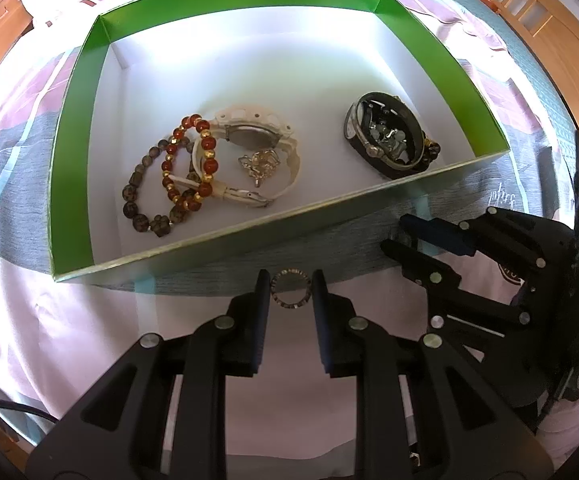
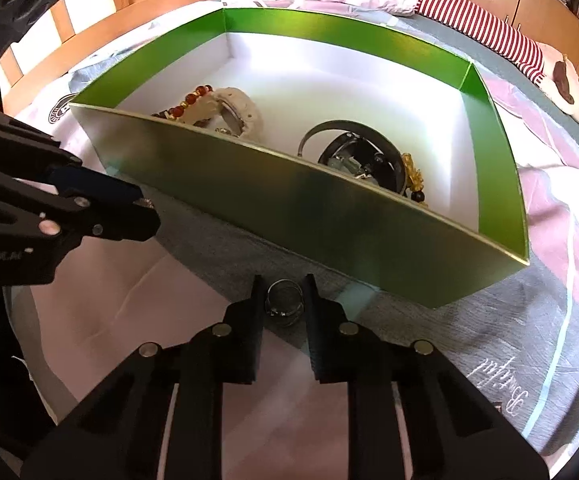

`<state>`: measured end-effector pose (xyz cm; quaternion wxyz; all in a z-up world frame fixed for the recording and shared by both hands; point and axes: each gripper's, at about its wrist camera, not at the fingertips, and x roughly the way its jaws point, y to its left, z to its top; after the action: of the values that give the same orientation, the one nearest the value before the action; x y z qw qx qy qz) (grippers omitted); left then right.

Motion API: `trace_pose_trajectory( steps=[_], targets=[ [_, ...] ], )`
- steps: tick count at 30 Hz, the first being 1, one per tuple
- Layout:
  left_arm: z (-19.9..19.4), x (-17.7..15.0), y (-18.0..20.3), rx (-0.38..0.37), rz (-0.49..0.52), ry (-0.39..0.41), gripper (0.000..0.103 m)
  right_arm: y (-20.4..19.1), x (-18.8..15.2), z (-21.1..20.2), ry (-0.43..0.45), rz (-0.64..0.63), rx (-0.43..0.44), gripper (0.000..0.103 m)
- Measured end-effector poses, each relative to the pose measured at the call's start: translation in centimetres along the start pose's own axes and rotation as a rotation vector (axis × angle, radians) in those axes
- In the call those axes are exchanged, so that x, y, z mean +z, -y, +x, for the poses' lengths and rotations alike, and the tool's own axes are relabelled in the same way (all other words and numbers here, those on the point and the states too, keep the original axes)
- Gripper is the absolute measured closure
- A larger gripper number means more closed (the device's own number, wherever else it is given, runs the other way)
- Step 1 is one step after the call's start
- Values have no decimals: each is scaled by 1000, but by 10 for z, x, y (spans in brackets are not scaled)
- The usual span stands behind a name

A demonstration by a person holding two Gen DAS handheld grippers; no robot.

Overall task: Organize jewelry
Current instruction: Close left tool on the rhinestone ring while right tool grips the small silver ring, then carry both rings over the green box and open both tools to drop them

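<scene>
Left gripper [image 1: 290, 280] is clamped on a small beaded ring [image 1: 290, 289], held upright between my two pads, just outside the near wall of the green box [image 1: 69, 128]. Box sits on a bedspread [image 1: 17, 184] w/ grey, pink and white patches; its floor is white, walls green inside.

Going L to R inside the box, seen from my left cam: dark stone-bead bracelet [image 1: 145, 204] nearest the left wall, then a red-and-gold bead bracelet [image 1: 193, 160] overlapping it, both tangled w/ a white watch [image 1: 253, 136] lying on its side. Small gold-tone pendant piece [image 1: 259, 164] lies inside the watch's strap loop. Bare floor after that, then a black watch [image 1: 385, 136] w/ silvery bits piled in its loop, near the right wall and close to the near-right corner.

Right gripper [image 2: 281, 282] is clenched too, pads pinching a silver metal ring [image 2: 283, 298] upright, over the bedspread just outside the box's near wall, toward its right half. In my left cam it shows to the right, fingers pointing at the near wall. From the right cam, a gold charm w/ black beads [image 2: 413, 178] sits beside the black watch, near wall hiding its lower part. Striped red-white cloth [image 2: 485, 36] lies past the box's far-right corner.
</scene>
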<state>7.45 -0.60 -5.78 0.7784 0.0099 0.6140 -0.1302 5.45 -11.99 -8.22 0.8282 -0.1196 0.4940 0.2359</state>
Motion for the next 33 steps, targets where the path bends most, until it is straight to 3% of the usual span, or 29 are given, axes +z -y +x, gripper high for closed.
trace_pose_trajectory(
  steps=[11, 26, 33],
  targets=[
    [-20, 0, 1, -19, 4, 43, 81, -2, 6, -41, 71, -18, -3, 84],
    [-22, 1, 6, -24, 23, 46, 81, -5, 4, -33, 37, -31, -3, 84],
    [-36, 3, 9, -40, 32, 72, 81, -8, 12, -55, 86, -41, 0, 84]
  ],
)
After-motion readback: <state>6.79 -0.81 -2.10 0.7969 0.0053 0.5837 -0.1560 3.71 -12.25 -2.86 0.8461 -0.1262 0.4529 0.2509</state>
